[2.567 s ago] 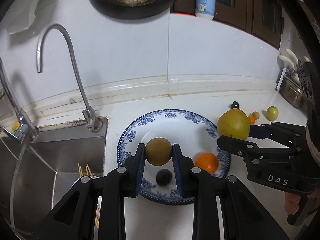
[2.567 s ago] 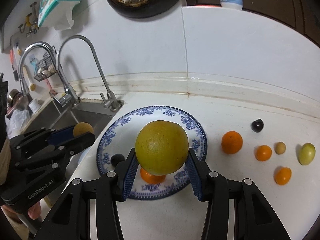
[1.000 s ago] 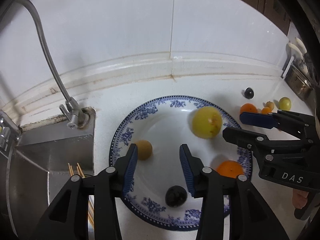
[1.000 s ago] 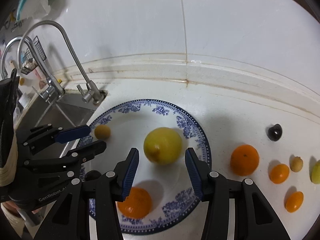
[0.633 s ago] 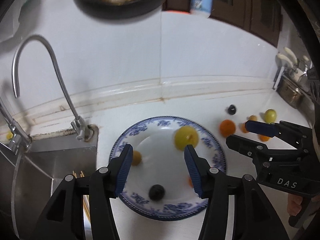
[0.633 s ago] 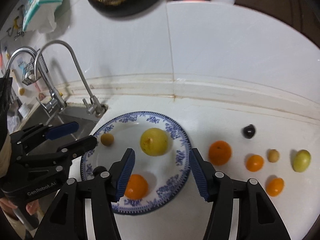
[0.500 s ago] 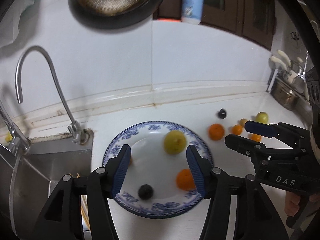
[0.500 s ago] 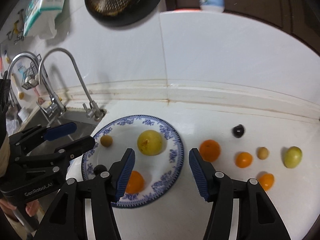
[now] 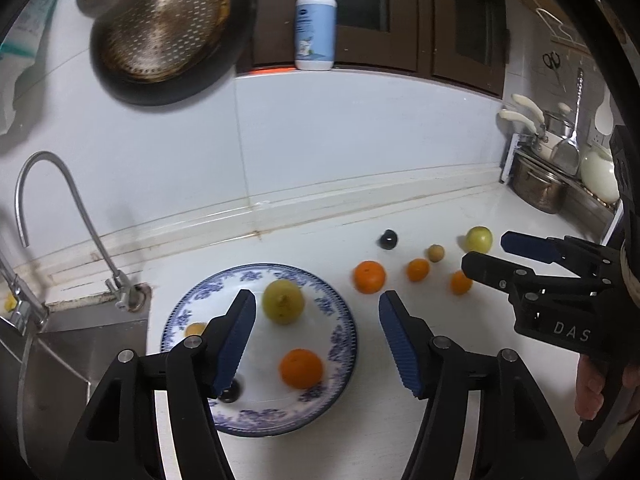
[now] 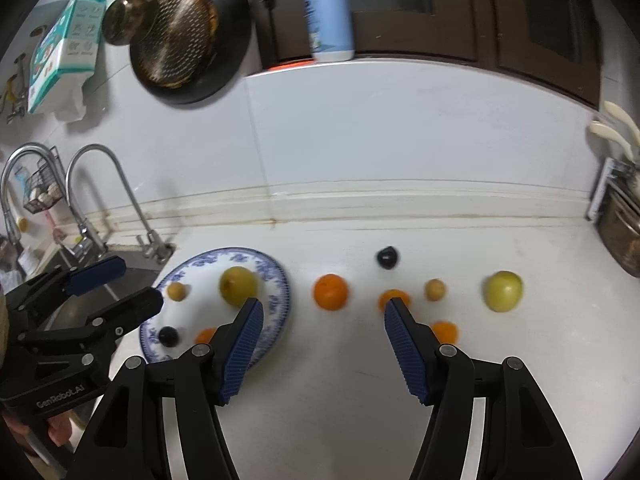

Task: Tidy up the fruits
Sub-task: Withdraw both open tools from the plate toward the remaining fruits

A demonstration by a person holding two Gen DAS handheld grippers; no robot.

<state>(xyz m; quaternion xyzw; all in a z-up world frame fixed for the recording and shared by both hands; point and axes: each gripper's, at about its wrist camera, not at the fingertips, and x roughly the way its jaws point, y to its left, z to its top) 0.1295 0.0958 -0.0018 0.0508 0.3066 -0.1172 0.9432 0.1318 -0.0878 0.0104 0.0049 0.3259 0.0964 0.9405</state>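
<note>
Left wrist view: left gripper point(image 9: 316, 334) has just been opening, jaws wide, nothing between the pads.
Plate point(image 9: 340, 344): yellow fruit point(image 9: 283, 306) at 12 o'clock, orange point(image 9: 301, 368) at 5, a dark fruit point(image 9: 230, 394), half hidden, at 8.
Right wrist view: right gripper point(image 10: 322, 344) likewise parted and empty above the counter point(image 10: 328, 392).
Loose fruit: six pieces to the plate's 3 o'clock.

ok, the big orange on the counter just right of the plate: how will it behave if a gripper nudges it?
The big orange is round and sits free on the smooth white counter, so it will likely roll. Its rind looks firm, probably not fragile.
</note>
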